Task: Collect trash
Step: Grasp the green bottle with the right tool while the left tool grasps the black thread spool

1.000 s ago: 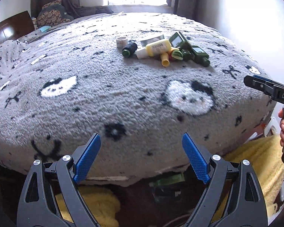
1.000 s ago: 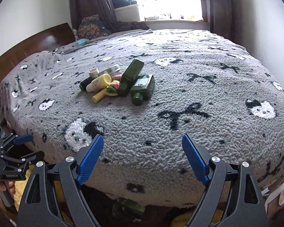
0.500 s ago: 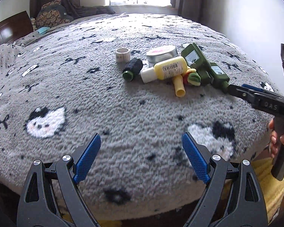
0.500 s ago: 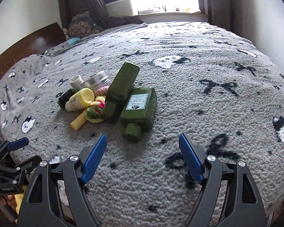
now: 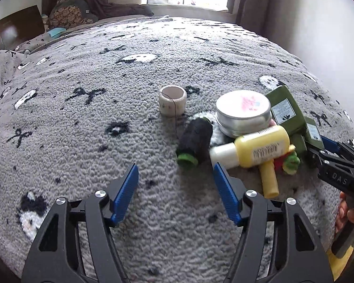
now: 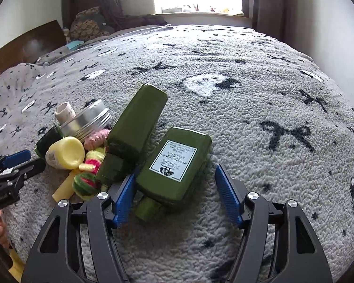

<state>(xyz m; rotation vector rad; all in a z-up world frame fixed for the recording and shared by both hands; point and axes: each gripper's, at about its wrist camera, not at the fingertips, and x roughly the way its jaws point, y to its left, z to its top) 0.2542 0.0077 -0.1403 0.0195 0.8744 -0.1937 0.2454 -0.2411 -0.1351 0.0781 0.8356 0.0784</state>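
left tool (image 5: 175, 184) closing, empty, just short of dark thread spool (image 5: 194, 140). right tool (image 6: 174, 188) closing around labelled green bottle (image 6: 177, 162), pads not clearly pressing. whole trash pile on bed blanket (image 6: 259, 108); nothing collected yet.

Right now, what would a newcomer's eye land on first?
The heap of empties on the grey patterned blanket: two green bottles, the labelled green bottle nearest, beside a yellow bottle and a silver tin. The right gripper is closing, the labelled bottle's cap end between its fingers; the left gripper closes over bare blanket.
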